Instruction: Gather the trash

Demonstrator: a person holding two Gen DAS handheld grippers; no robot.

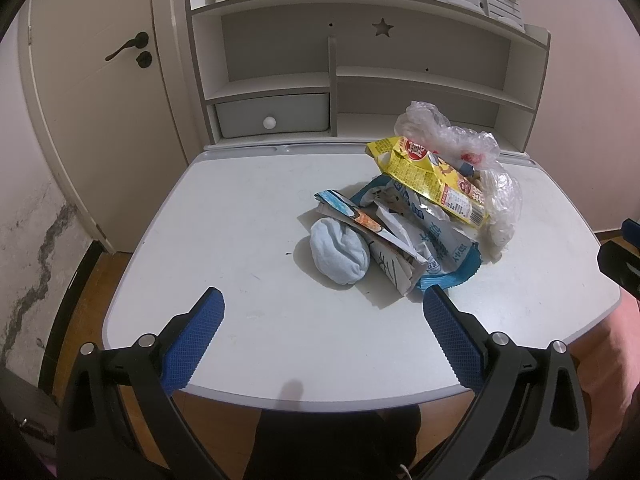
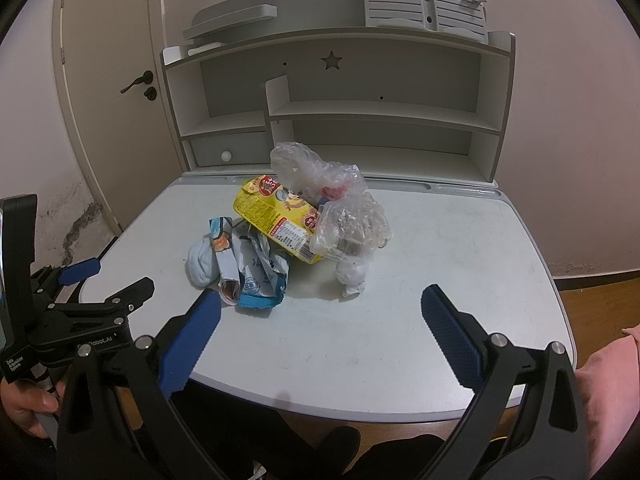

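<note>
A: Where does the trash lie?

B: In one heap mid-desk (image 1: pixel 248 216): a yellow snack packet (image 1: pixel 428 178) leaning on a crumpled clear plastic bag (image 1: pixel 476 148), a blue-and-white wrapper (image 1: pixel 436 252), a folded carton (image 1: pixel 360 220) and a pale blue wad (image 1: pixel 340 254).

A: And the tongs?

B: The left gripper (image 1: pixel 323 322) and right gripper (image 2: pixel 320 320) both gape wide, empty, short of the heap. Collection looks unstarted; the next move calls for reaching in and pinching one piece.

A: Anything unclear?

B: No bin shows, and the bag's contents are too murky to name.
</note>
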